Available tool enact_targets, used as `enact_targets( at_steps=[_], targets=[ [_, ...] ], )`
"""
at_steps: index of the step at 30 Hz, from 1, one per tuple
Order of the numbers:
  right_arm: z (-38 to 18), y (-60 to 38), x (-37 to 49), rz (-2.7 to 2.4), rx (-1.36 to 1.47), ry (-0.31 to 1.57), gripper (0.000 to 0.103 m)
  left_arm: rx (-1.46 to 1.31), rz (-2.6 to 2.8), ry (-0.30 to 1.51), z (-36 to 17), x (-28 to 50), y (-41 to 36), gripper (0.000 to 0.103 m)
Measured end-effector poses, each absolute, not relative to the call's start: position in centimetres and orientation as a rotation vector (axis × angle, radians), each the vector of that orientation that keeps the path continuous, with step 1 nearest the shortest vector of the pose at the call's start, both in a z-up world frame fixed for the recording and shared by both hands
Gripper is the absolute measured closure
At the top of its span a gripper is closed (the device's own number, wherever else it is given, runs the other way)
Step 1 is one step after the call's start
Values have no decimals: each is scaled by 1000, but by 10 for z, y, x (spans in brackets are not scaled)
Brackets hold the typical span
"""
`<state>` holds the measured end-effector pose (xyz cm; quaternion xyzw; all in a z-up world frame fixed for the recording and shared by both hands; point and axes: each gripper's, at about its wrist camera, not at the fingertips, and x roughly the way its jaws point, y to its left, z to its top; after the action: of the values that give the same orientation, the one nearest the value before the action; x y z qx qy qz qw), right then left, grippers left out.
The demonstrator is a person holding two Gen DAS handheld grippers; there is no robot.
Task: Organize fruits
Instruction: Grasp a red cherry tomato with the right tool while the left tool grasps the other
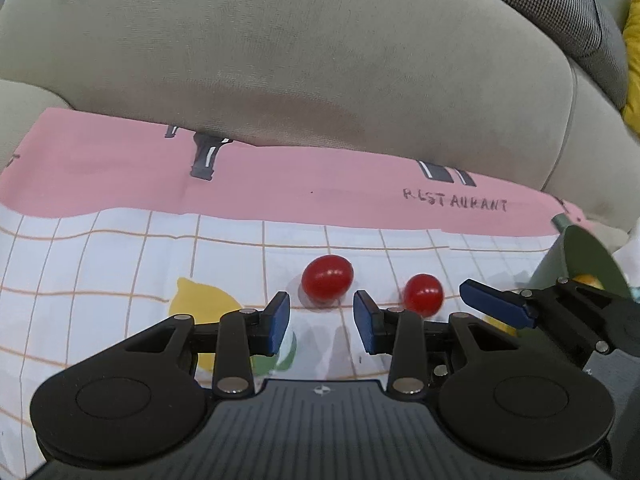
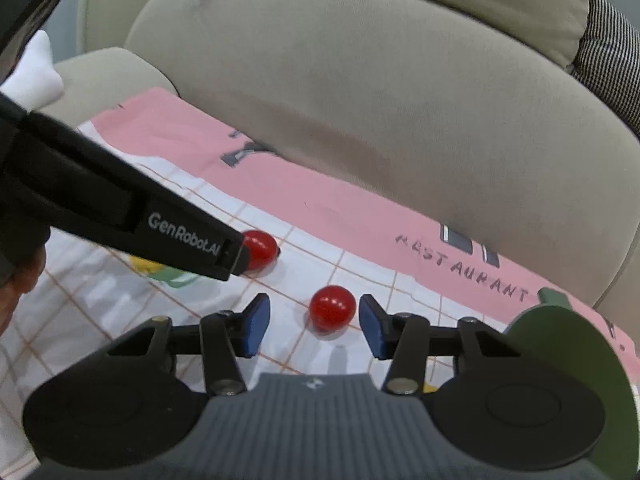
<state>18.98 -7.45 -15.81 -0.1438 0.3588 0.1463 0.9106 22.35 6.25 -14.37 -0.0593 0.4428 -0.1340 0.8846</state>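
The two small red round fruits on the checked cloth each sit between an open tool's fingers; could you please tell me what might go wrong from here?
1. The glossy left red round fruit lies ahead of the left tool, not fully between its fingers, so closing may squirt it forward.
2. The right red round fruit, in front of the right tool, could roll on the soft checked cloth.
3. The tools work close together, near the dark green bowl; they could collide.

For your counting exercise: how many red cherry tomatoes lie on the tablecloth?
2. One tomato lies just ahead of the open left gripper; the other tomato lies between the open right gripper fingers. More may sit hidden in the green bowl.
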Motion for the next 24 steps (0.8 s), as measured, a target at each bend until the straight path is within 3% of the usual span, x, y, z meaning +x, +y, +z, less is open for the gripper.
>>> enact_targets(
  at_steps=[6, 15, 24],
  targets=[
    [-170, -74, 201, 284, -281, 764, 63, -82, -294, 911, -151, 234, 53, 60],
    [-179, -77, 214, 243, -275, 766, 63, -25, -306, 896, -161, 240, 42, 59],
    [-181, -75, 217, 249, -274, 765, 77, -9, -309, 890, -160, 238, 40, 70]
  ],
)
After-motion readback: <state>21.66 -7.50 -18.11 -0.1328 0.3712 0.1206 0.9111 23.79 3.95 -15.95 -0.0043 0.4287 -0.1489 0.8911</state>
